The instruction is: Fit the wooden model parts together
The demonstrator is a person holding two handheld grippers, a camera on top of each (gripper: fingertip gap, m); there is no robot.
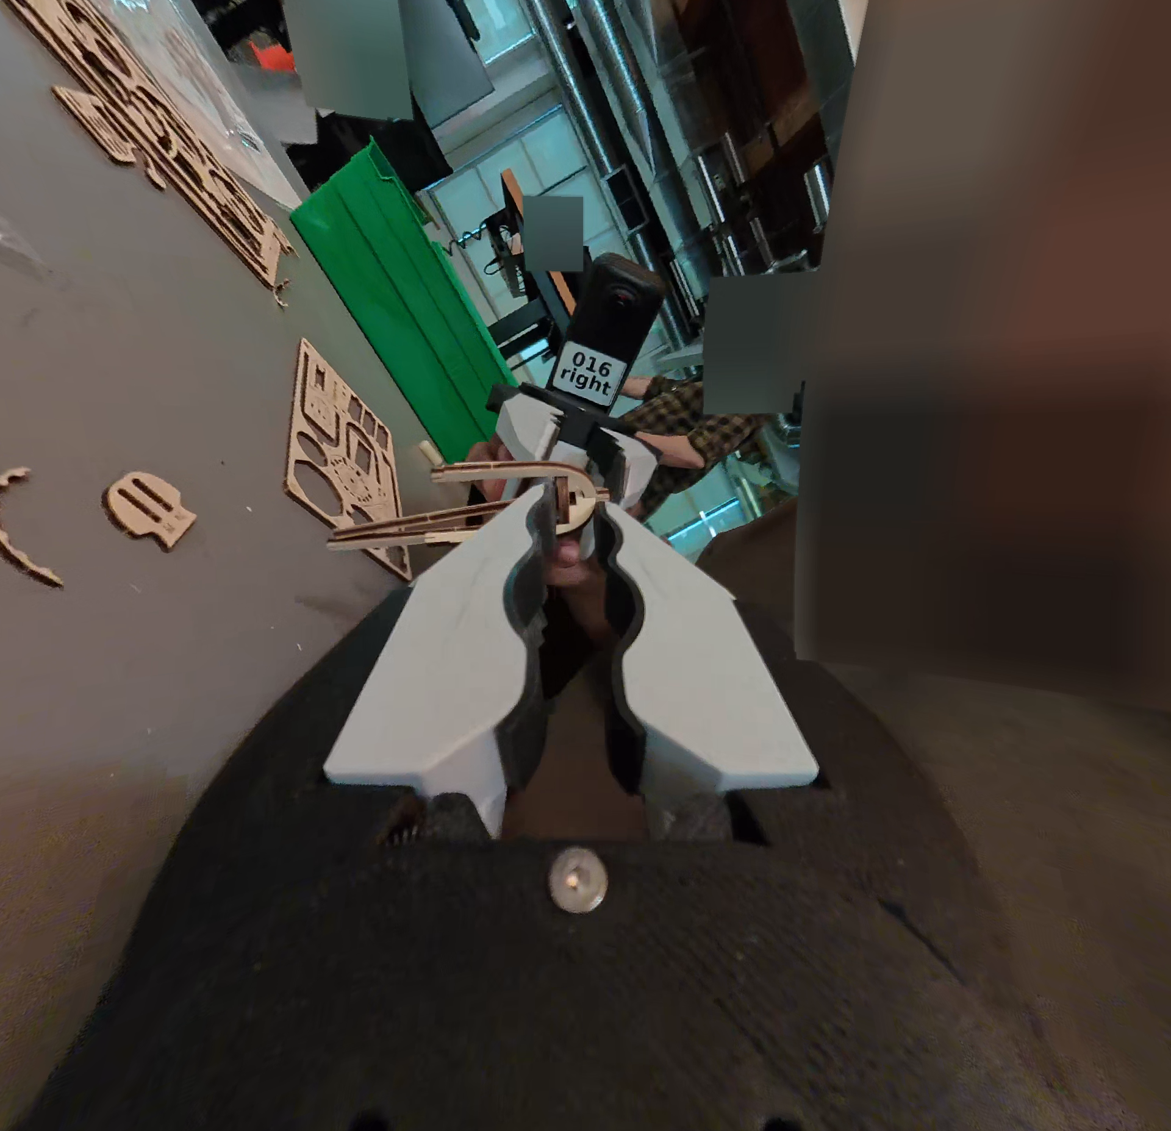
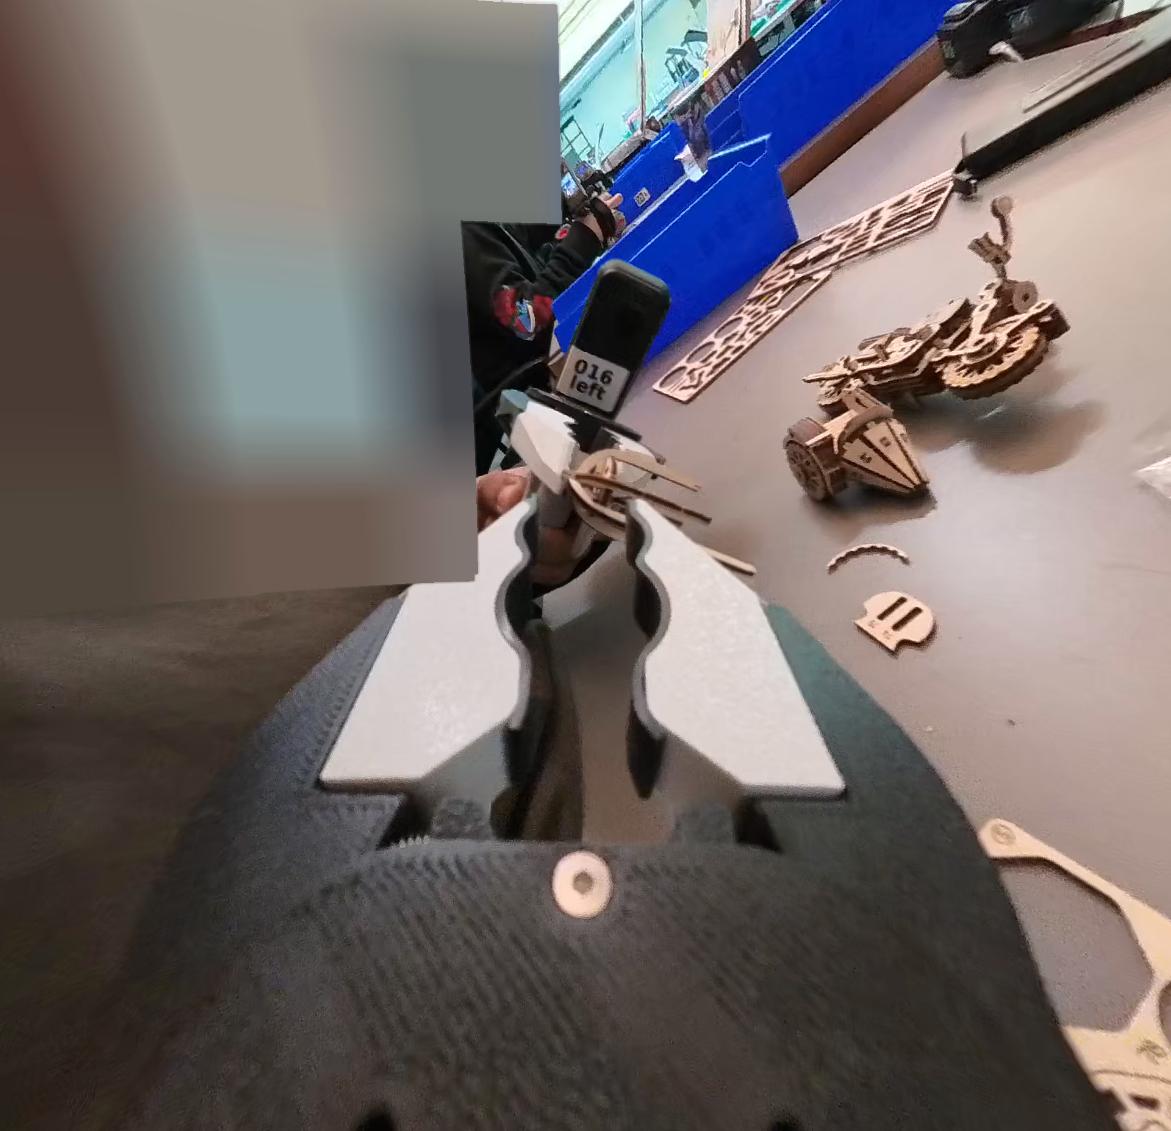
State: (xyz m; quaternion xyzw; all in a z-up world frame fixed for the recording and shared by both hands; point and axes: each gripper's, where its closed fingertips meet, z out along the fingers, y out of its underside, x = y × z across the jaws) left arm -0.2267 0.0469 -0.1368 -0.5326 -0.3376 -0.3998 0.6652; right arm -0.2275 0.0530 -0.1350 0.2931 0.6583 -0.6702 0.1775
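Note:
A small wooden sub-assembly point(image 1: 570, 499) with long curved arms sticking out to the left is held in the air between the two grippers. My left gripper point(image 1: 572, 506) is shut on its rounded end. My right gripper point(image 1: 573, 451) faces it from the far side, fingers against the same piece. In the right wrist view the sub-assembly point(image 2: 640, 489) sits at the tips of my right gripper point(image 2: 578, 518), which is shut on it, with the left gripper point(image 2: 548, 451) opposite. A partly built wooden motorcycle point(image 2: 950, 353) lies on the grey table point(image 2: 1014, 689).
Loose on the table are a wheel-and-cone sub-assembly point(image 2: 849, 457), a curved toothed strip point(image 2: 868, 556), a round slotted piece point(image 2: 896, 619) and punched wooden sheets point(image 2: 805, 290) point(image 1: 345, 461) point(image 1: 158, 131). Blue bins point(image 2: 697, 245) and a green bin point(image 1: 393, 315) line the table's edges. My left and right fingertips are right by each other. From either gripper's tips it is about 12 cm to the round slotted piece point(image 2: 896, 619). It is also in sight in the left wrist view point(image 1: 154, 504).

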